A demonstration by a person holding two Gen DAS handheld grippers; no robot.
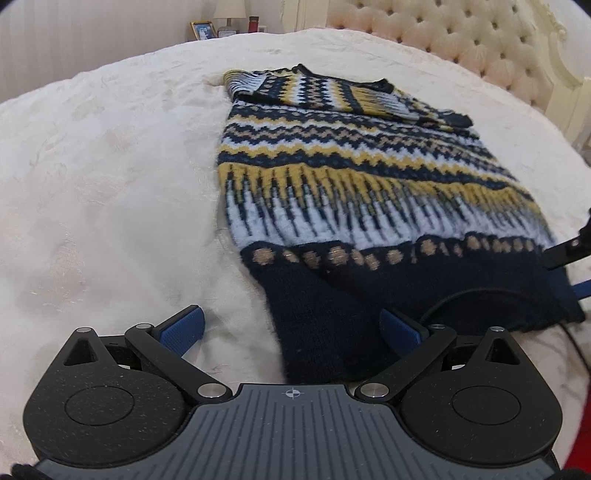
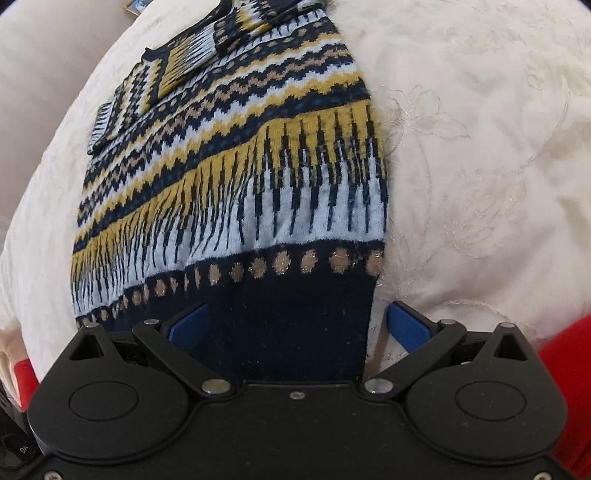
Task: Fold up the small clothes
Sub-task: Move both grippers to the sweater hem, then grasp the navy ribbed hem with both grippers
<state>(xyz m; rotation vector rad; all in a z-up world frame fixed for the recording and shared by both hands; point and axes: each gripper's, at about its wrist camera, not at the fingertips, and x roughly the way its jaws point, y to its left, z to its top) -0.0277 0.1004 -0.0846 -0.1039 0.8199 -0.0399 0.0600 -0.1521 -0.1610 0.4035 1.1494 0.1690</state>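
A patterned knit sweater (image 1: pixel 332 177) lay flat on the cream bed (image 1: pixel 110 184), its sleeves folded across the chest toward the tufted headboard (image 1: pixel 443 33) and its navy hem nearest the cameras. The left gripper (image 1: pixel 291 328) hovered at the hem's left corner, jaws wide apart, one blue pad over bare bedspread and the other over the navy band. The right gripper (image 2: pixel 299 325) sat at the hem's right corner, jaws likewise spread, straddling the sweater's (image 2: pixel 240 166) side edge without clamping it.
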